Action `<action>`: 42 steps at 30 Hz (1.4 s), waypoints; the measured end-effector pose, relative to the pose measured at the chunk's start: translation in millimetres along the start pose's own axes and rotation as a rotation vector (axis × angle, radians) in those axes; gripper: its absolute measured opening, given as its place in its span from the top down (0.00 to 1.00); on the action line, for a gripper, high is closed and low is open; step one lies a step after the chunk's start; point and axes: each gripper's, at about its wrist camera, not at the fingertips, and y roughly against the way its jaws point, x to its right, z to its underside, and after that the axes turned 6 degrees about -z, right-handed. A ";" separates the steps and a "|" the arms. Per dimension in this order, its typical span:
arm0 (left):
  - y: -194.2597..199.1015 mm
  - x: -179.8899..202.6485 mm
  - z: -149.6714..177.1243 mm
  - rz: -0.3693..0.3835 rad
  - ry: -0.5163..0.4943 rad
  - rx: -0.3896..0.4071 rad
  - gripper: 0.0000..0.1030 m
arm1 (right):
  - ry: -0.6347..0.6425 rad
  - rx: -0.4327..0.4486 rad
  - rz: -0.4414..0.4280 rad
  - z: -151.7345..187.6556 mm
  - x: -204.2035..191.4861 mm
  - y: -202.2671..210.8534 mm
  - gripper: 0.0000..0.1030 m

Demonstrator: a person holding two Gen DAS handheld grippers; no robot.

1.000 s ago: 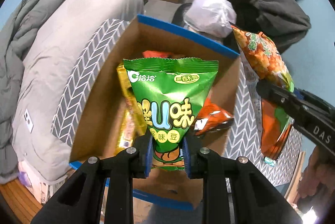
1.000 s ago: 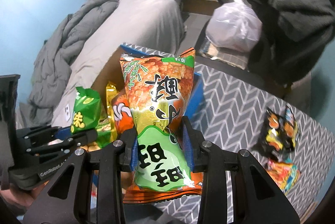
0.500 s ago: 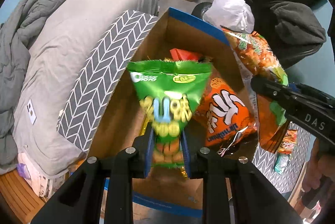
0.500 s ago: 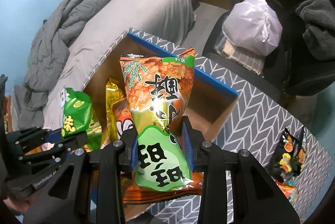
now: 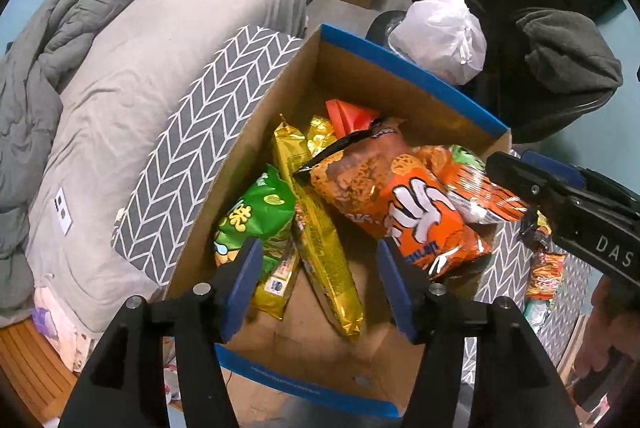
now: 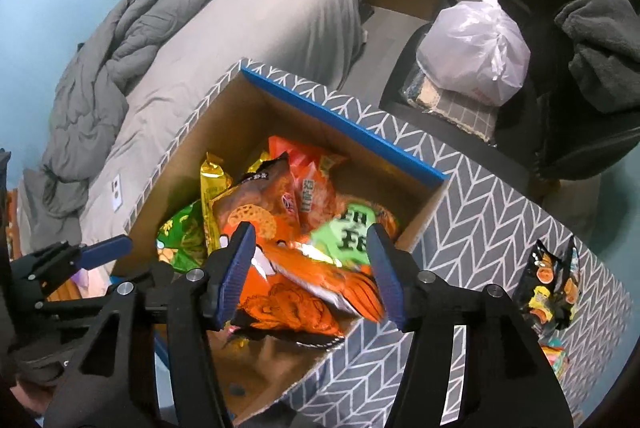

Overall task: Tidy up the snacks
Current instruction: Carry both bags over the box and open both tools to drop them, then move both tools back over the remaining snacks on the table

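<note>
An open cardboard box (image 5: 400,62) with a blue rim (image 6: 340,120) holds several snack bags. My left gripper (image 5: 318,260) hangs over its near-left part, jaws opening and nothing between them. The green bean bag (image 5: 256,212) lies loose below, against the box's left wall. My right gripper (image 6: 310,240) is over the box's right part with its jaws opening too. The orange and green rice-cracker bag (image 6: 344,244) lies blurred under them, free of the pads, on top of an orange puff bag (image 5: 420,216). Each gripper shows in the other's view: right gripper (image 5: 532,174), left gripper (image 6: 80,268).
The box sits on a grey chevron tablecloth (image 6: 500,212). A few small snack packets (image 6: 552,288) lie on it to the right. A bed with a grey duvet (image 5: 120,68) is on the left. A chair holding a white plastic bag (image 6: 472,52) stands behind.
Both grippers went from shut to open. The green bag dropped from the left jaws into the box. The orange and green bag dropped from the right jaws onto the pile.
</note>
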 end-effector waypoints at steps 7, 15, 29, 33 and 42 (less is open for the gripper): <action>9.6 12.9 -2.4 0.003 -0.016 0.008 0.38 | 0.001 0.024 -0.001 5.0 3.7 15.3 0.36; 24.1 32.6 -2.1 0.029 -0.031 0.020 0.37 | -0.034 0.050 -0.008 13.1 20.8 32.6 0.36; 37.6 94.3 3.3 0.068 -0.139 0.027 0.37 | -0.108 0.096 0.022 40.4 71.5 73.3 0.36; 40.6 115.1 2.8 0.075 -0.175 0.034 0.37 | -0.135 0.105 0.042 51.4 91.8 85.6 0.36; 45.4 165.8 -0.8 0.075 -0.273 0.058 0.37 | -0.170 0.119 0.081 70.3 130.0 109.8 0.30</action>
